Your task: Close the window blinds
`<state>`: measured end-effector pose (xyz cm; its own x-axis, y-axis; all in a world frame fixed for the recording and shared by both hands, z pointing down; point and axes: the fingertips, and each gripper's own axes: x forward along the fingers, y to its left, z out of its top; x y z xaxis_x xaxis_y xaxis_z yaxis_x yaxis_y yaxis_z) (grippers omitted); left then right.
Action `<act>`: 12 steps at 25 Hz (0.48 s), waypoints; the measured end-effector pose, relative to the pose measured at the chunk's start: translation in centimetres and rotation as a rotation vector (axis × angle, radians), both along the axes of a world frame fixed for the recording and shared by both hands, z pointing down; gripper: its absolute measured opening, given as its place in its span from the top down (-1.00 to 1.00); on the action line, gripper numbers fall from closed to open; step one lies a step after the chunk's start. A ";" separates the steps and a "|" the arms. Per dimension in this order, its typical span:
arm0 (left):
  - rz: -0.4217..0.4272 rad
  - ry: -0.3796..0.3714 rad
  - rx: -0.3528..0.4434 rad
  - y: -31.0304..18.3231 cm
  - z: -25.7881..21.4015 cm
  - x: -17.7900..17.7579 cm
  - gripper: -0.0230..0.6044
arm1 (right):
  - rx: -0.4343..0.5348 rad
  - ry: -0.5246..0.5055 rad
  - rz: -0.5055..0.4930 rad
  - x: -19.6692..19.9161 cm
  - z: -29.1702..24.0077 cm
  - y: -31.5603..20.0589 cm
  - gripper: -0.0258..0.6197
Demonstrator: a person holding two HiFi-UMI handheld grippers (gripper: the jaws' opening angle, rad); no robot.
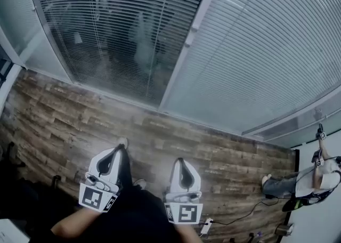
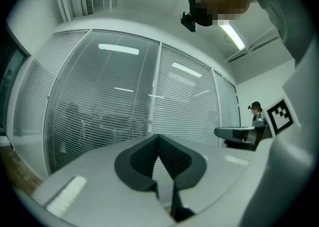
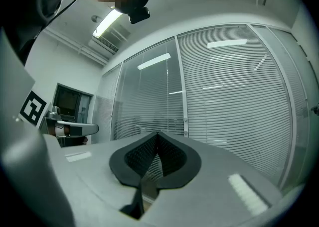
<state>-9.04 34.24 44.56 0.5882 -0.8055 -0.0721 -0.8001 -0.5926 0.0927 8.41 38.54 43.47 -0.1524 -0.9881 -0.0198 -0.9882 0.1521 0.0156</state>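
The window blinds span the wall ahead. The left panel (image 1: 117, 29) has its slats tilted open, and dark shapes show through it. The right panel (image 1: 266, 50) looks pale and closed. A white frame post (image 1: 184, 50) with a small knob divides them. Both panels appear in the left gripper view (image 2: 99, 101) and the right gripper view (image 3: 234, 96). My left gripper (image 1: 121, 145) (image 2: 158, 137) and right gripper (image 1: 180, 162) (image 3: 157, 135) are held level side by side, well short of the blinds. Each is shut, tips together with nothing between them.
Wood-patterned floor (image 1: 80, 119) runs to the foot of the window. A white power strip (image 1: 206, 227) with a cable lies at the lower right. Another person (image 1: 314, 178) stands far right by a white wall. Dark objects sit at the left edge.
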 end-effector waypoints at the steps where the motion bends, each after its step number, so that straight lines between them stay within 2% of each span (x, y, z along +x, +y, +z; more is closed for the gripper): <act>1: 0.004 0.006 0.001 -0.2 0.0 0.1 0.93 | -0.003 -0.009 0.001 -0.1 0.3 -0.1 0.91; 6: 0.042 0.006 0.023 -2.3 -0.1 1.6 0.93 | -0.003 -0.007 0.010 -0.3 0.9 -1.8 0.91; 12: 0.098 0.023 0.005 -6.9 0.5 3.3 0.93 | -0.015 0.004 0.048 1.0 1.3 -6.3 0.91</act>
<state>-5.71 27.29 45.07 0.6625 -0.7435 -0.0908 -0.7357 -0.6687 0.1075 9.44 32.25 44.73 -0.1051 -0.9945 -0.0048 -0.9943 0.1050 0.0182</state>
